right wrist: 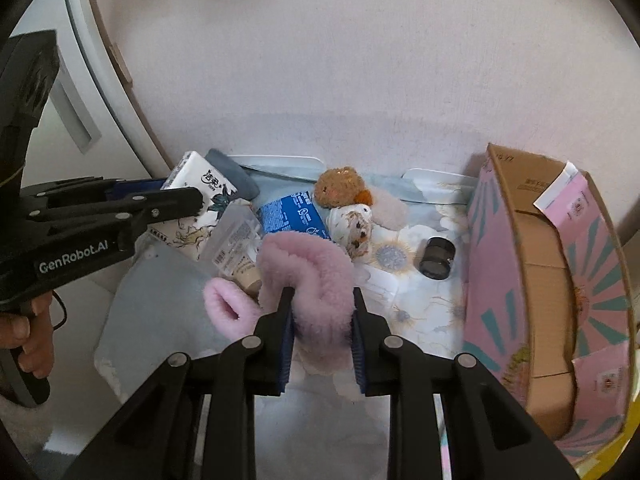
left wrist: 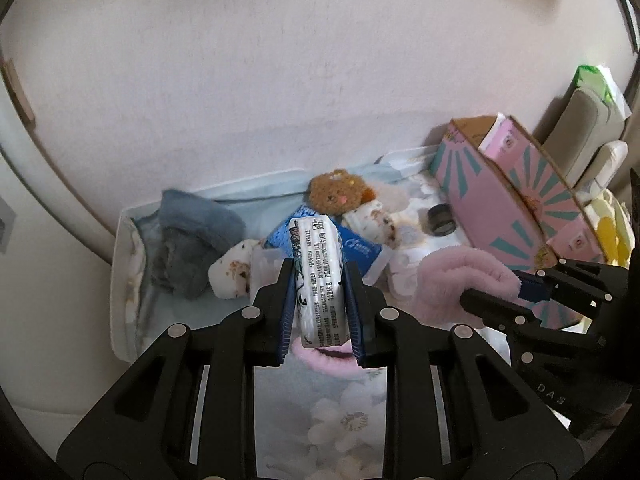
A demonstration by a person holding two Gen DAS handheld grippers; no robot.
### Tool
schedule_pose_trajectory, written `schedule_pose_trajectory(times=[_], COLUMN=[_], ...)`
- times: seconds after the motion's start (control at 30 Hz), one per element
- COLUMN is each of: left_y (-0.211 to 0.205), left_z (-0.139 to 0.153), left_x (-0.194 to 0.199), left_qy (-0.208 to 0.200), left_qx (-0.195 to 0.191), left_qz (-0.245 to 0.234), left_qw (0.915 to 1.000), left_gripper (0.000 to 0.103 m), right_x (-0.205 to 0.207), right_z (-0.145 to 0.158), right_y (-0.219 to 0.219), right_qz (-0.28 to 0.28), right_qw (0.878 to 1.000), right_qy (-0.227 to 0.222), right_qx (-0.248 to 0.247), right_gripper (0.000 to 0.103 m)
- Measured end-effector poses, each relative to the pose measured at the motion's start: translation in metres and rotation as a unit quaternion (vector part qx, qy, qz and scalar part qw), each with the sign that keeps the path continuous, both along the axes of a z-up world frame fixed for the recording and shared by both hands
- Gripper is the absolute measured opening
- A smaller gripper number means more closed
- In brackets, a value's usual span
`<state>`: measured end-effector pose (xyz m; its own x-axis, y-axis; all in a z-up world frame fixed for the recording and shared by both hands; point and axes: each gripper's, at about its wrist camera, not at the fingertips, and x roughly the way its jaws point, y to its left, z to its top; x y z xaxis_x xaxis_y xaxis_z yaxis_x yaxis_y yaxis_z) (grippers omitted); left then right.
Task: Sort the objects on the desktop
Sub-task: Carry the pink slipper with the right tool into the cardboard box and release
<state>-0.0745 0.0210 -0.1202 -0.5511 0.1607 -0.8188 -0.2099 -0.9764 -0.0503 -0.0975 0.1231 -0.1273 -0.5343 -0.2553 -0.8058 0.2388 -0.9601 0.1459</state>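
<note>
Left wrist view: the left gripper [left wrist: 320,280] has its jaws clamped on a white tissue pack [left wrist: 318,276], long axis running away from the camera, raised in front of the pink box [left wrist: 504,216]; the pack's lower end hides whatever lies beneath.

Right wrist view: the right gripper [right wrist: 320,320] pinches a pink fluffy band [right wrist: 308,280], left of the pink box and nearer it; the band's far loop droops, partly hidden.

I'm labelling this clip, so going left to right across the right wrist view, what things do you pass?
Left gripper shut on a white tissue pack → blue packet → brown plush toy → small dark round jar → pink cardboard box.
</note>
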Motion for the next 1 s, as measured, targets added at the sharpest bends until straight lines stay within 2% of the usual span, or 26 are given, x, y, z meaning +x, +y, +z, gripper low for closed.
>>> schedule_pose_trajectory(times=[0.2,0.37,0.53,0.77,1.0], left_y=[0.007,0.025,0.054,0.116,0.179], left_z=[0.033,0.054,0.067,0.073,0.056], left_x=[-0.004,-0.009,-0.023,-0.047,-0.065], left_qy=[0.007,0.019,0.02,0.013,-0.012], left_qx=[0.022,0.02,0.02,0.042,0.051], left_qz=[-0.007,-0.023,-0.038,-0.078,-0.111], left_qw=[0.9997,0.9993,0.9989,0.996,0.9924], left_gripper=[0.02,0.02,0.02,0.02,0.02], right_x=[-0.003,-0.003,-0.003,0.001,0.001], right_z=[0.03,0.057,0.069,0.065,0.041], right_y=[0.022,0.04,0.069,0.116,0.161], right_qz=[-0.015,-0.026,-0.047,-0.077,-0.1], right_qw=[1.0,1.0,0.999,0.997,0.994], right_qy=[-0.012,0.006,0.011,-0.012,-0.048], right_qx=[-0.019,-0.005,0.004,0.023,0.026], right_gripper=[0.023,0.023,0.023,0.023,0.023])
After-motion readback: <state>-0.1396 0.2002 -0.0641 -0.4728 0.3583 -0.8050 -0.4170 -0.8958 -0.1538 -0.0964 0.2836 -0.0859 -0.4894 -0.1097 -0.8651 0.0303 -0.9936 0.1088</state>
